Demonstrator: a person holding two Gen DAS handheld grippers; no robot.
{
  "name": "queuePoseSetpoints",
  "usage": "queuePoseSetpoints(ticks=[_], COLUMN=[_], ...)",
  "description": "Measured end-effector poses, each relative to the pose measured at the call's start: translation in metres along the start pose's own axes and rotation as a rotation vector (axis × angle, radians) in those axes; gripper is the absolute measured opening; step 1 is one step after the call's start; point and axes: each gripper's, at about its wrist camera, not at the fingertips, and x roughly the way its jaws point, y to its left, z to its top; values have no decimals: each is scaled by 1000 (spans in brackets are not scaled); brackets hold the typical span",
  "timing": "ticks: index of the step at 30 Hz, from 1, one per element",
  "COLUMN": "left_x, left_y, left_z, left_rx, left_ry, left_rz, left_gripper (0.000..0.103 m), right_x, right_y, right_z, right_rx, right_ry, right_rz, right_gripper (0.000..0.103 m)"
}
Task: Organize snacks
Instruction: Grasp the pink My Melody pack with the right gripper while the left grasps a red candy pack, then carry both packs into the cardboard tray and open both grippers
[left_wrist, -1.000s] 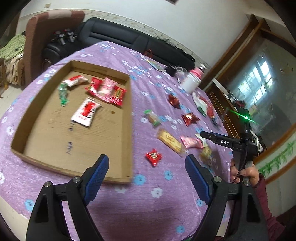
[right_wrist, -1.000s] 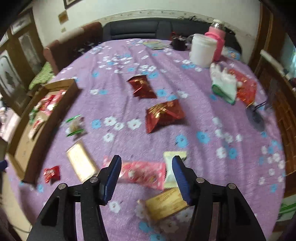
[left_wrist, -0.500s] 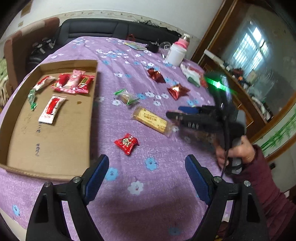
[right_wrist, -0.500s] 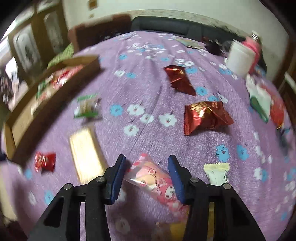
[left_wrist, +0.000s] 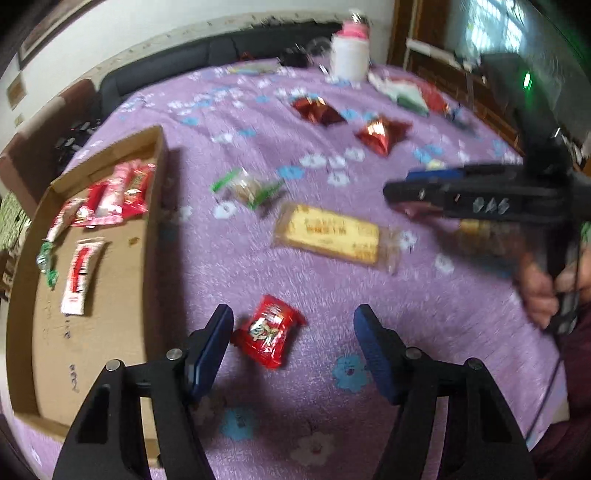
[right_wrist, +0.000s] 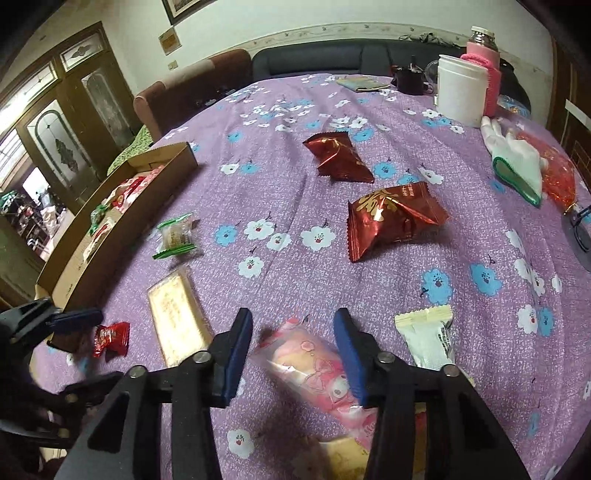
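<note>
Straddling snacks — left gripper a red packet (jaws closing), right gripper a pink one.

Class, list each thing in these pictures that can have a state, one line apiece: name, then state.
left gripper: open, jaws just closing around small red packet, pads not pressing.
right gripper: open, jaws just opening, astride pink packet.
cardboard tray: open-topped, partly filled.
white tub: upright.
white glove: lying flat.

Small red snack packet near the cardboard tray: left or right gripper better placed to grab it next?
Left. The left gripper already straddles the small red snack packet, jaws open, beside the cardboard tray. The right gripper brackets the pink cartoon-print packet.
</note>
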Motion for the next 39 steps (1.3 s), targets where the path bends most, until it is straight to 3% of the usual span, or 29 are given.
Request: queuePoseSetpoints(ticks=[2,4,5,10,16,18,19,26,28,34,39], left_x=[5,5,3,-1,-21,-32,-35,-57,-65,-88,-106], left_y=[-6,-5,-3,12,22,24,24,44,55,102,142], left_z=[-1,-1,0,-2,-5,-5,-5,-13,-21,-43,-62], left_rx=[40,39,23,-58,-129,-135,-141,-233,-265,-364,-440], left_ry=[3,-5,-17,-42,-93,-118,-128,-189,-204,-238,-275], left_rz=[15,-19,-25,-27,-75,-89,-97,-169,-175,-138,-96], left_gripper=[67,45,18,19,19,19,19,19,19,19,19], right_x=[-1,-1,0,1,0,-1,-1,-6,-10,-24,-39], right_y=[1,3,7,23,24,24,24,7,0,-4,24], right_z=[-1,-2,-3,-11,-16,-16,-16,-12,-12,-12,1], right_rx=[1,-17,-43,-178,-222,-216,-209,-50,11,129,135], right_ry=[4,6,8,25,29,27,22,-10,-26,-44,-66], right_rz=[26,28,14,-33,-51,-67,-77,24,53,99,153], right_gripper=[68,71,71,71,71,66,54,47,40,39,39])
